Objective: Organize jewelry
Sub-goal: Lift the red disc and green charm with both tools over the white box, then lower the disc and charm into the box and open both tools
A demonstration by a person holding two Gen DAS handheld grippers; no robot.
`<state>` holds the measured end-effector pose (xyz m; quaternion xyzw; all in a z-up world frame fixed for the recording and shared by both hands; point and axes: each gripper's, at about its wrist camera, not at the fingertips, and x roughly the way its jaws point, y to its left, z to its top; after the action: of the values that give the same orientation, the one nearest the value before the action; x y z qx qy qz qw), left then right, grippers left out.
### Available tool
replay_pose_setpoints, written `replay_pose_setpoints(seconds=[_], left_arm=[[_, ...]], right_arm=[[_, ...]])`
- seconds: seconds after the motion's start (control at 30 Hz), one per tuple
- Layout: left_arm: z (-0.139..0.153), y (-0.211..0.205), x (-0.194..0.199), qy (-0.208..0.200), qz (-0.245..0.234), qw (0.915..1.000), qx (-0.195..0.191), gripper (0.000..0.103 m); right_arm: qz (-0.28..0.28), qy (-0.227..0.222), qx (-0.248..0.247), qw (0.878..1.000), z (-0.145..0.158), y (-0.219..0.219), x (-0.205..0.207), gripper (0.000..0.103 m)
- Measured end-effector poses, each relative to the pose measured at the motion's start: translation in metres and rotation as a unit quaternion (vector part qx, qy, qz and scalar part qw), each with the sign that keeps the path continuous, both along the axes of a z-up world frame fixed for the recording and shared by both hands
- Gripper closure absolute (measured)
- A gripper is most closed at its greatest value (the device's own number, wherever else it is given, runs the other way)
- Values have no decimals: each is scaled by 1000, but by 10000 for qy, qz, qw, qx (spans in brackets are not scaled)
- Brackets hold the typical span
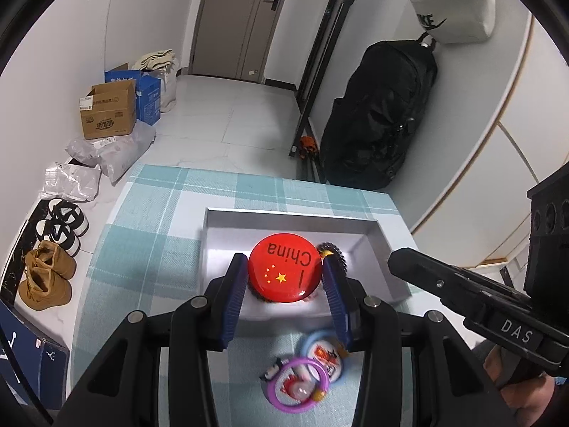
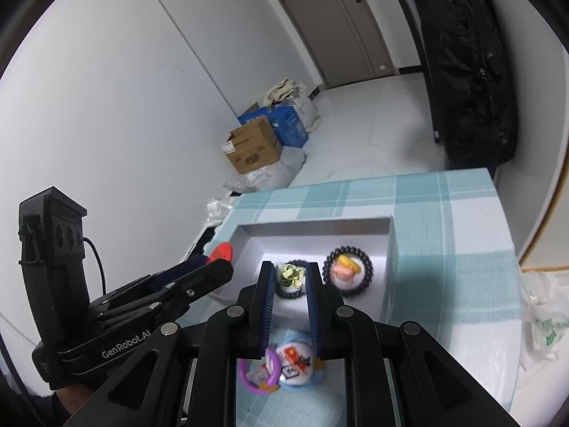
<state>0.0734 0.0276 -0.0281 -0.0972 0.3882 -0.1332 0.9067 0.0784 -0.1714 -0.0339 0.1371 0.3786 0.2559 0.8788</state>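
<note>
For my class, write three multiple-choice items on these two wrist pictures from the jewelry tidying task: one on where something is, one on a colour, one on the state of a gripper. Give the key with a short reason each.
1. Where is the purple ring?
A. On the checked cloth, outside the tray
B. Inside the tray
C. On the floor

2. What colour is the round badge that reads "China"?
A. Blue
B. Red
C. Green

3. What is the left gripper doing?
A. Hanging open with nothing between its fingers
B. Holding the badge between its fingers
C. Clamping the tray wall

Key:
1 A: the ring lies on the cloth, nearer the camera than the grey tray.
2 B: its face is red with yellow stars.
3 B: the blue pads sit against both sides of the badge, above the tray.
</note>
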Motion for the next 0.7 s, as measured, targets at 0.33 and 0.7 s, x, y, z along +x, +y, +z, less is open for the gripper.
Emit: replay_pose_setpoints(seconds=[0.33,0.7], left_arm=[[-3,1,17,69,-68,9999,-62,65],[-13,0,35,305,-120,9995,-32,65]], right_arm=[[221,216,258,9992,-10,1,26,87],[217,315,511,9980,-19,-6,44,87]])
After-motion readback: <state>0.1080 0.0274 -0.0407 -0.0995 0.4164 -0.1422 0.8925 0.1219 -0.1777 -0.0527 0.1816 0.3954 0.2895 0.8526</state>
